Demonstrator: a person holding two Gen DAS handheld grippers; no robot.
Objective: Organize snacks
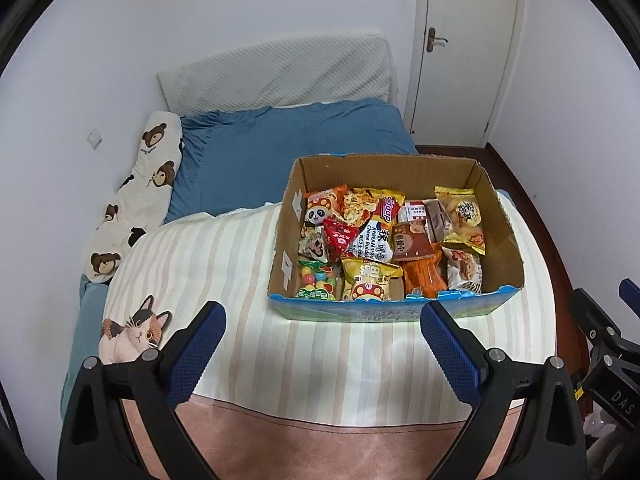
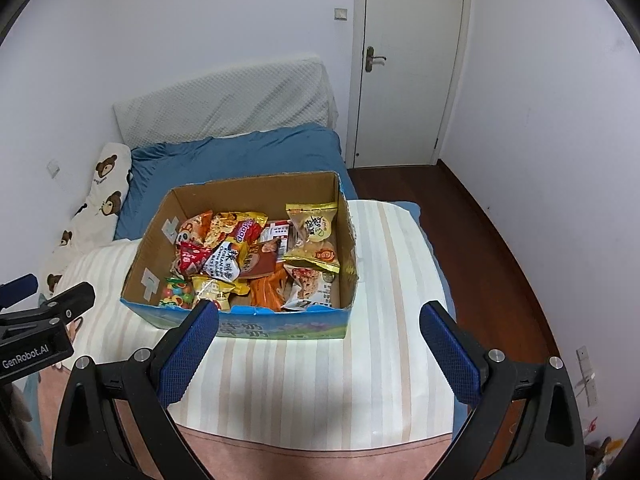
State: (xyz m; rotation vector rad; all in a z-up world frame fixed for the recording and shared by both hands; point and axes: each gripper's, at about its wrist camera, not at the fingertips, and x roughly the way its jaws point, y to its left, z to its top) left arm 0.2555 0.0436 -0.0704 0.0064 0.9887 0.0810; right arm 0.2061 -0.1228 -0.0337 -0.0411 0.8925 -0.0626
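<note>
An open cardboard box (image 1: pixel 502 236) (image 2: pixel 148 248) stands on a striped blanket (image 1: pixel 224 280) (image 2: pixel 384 280) on the bed. It is packed with several snack packets, among them a yellow mushroom bag (image 1: pixel 370 282), an orange packet (image 1: pixel 424 278) (image 2: pixel 268 290), a gold bun packet (image 1: pixel 462 216) (image 2: pixel 314 226) and a candy bag (image 1: pixel 318 282) (image 2: pixel 176 294). My left gripper (image 1: pixel 322 312) hovers open just in front of the box, holding nothing. Also open and holding nothing, my right gripper (image 2: pixel 320 312) hangs before the box's near wall. Its black frame (image 1: pixel 600 332) shows at the right edge of the left wrist view.
A blue pillow (image 1: pixel 288 148) (image 2: pixel 236 160), a white bolster (image 1: pixel 276 68) and a bear-print cushion (image 1: pixel 136 200) (image 2: pixel 100 196) lie behind the box. A white door (image 1: pixel 468 48) (image 2: pixel 412 60) and dark wooden floor (image 2: pixel 492 232) are to the right. A cat picture (image 1: pixel 136 330) marks the blanket.
</note>
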